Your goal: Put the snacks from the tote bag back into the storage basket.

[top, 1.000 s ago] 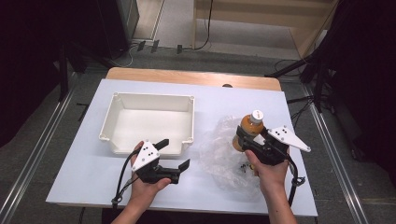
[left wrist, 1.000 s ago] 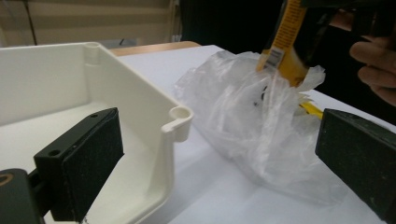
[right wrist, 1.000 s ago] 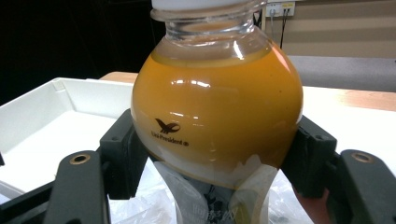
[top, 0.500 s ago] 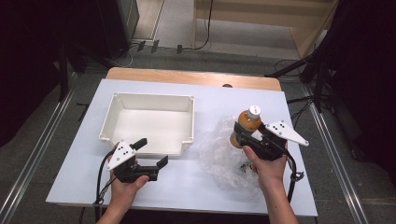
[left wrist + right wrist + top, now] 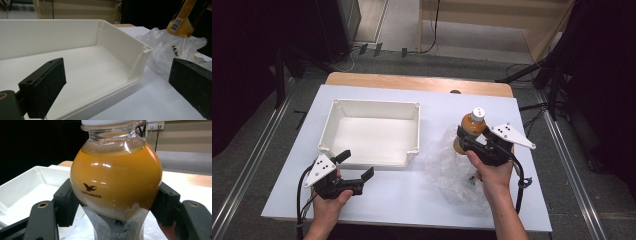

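White desk [image 5: 412,195], dark room behind. My right gripper [image 5: 468,141] clamps the orange juice bottle [image 5: 471,127], fingers closed round its belly, held upright above the crumpled plastic bag [image 5: 447,167]. Left gripper [image 5: 357,172] open, empty, parked beside the white tray [image 5: 377,132], probably the drop spot.

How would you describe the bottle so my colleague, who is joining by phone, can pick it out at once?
Start at the white table, then look right of the open white tray to the crumpled clear plastic bag. Above it, the right hand-held gripper clamps the bottle: round-shouldered, white-capped, and the one orange thing there.
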`<state>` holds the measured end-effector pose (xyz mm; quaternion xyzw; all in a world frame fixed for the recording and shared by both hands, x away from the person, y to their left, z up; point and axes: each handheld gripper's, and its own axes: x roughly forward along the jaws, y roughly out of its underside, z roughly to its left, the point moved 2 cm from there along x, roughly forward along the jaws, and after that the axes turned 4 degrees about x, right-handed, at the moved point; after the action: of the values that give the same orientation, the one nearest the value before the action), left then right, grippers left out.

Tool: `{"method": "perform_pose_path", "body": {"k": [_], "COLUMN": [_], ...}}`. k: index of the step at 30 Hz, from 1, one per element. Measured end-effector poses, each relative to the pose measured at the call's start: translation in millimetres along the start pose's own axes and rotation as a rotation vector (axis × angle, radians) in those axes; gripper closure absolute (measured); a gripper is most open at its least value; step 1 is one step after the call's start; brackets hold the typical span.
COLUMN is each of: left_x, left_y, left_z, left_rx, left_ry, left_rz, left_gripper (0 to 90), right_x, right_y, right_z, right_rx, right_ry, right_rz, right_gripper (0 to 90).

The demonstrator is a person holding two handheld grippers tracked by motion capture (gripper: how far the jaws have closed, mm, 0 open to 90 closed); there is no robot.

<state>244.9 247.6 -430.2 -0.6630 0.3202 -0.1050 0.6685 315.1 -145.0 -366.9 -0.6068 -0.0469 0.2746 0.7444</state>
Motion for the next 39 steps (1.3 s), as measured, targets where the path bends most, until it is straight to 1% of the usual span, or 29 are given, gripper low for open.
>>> {"method": "perform_pose_path", "body": {"k": [3,7,11,12,15,21,24,26,29,30,32,36,38,39], "left_x": [-3.4,-11.6,-18.4,-18.4,-24.6,-30.3,-30.7,-30.2,-29.3,-29.2,-28.3,-28.2,-29.5,-29.9], "left_y": [1.3,5.2,7.1,7.1,9.2,10.9,11.6,12.5,12.9,13.4,14.5,15.6,15.8,16.0], "left_z": [2.5,7.9,12.4,12.4,15.5,19.0,20.0,19.5,17.6,16.8,14.7,13.9,15.6,16.7], "left_rx": [0.001,0.014,0.008,0.008,0.014,0.012,0.010,0.022,0.026,0.038,0.047,0.041,0.042,0.036], "left_ry": [-0.009,-0.027,-0.038,-0.038,-0.049,-0.060,-0.063,-0.064,-0.064,-0.067,-0.067,-0.062,-0.070,-0.070], "left_rz": [0.001,0.014,0.011,0.011,0.014,0.008,0.011,0.020,0.019,0.020,0.025,0.024,0.025,0.022], "left_gripper": [0.9,0.9,0.9,0.9,0.9,0.9,0.9,0.9,0.9,0.9,0.9,0.9,0.9,0.9], "right_x": [3.2,6.8,11.2,12.3,15.5,23.2,26.4,29.0,32.3,33.5,36.2,42.4,45.3,46.8], "right_y": [-1.2,-3.7,-6.3,-6.9,-8.3,-11.2,-11.5,-11.9,-12.9,-13.2,-13.7,-13.6,-13.7,-13.6], "right_z": [2.4,5.1,8.8,9.2,12.0,15.9,17.9,19.1,21.5,22.4,24.3,28.1,29.3,30.2], "right_rx": [-0.003,0.002,0.000,-0.006,-0.004,-0.011,-0.005,-0.009,-0.016,-0.015,-0.017,-0.011,-0.010,-0.005], "right_ry": [-0.001,-0.005,-0.011,-0.010,-0.012,-0.015,-0.017,-0.017,-0.020,-0.022,-0.023,-0.027,-0.030,-0.034], "right_rz": [0.000,-0.005,-0.003,-0.004,-0.002,-0.003,0.003,0.006,0.008,0.010,0.010,0.015,0.017,0.019], "right_gripper": [33.2,33.2,33.2,33.2,33.2,33.2,33.2,33.2,33.2,33.2,33.2,33.2,33.2,33.2]}}
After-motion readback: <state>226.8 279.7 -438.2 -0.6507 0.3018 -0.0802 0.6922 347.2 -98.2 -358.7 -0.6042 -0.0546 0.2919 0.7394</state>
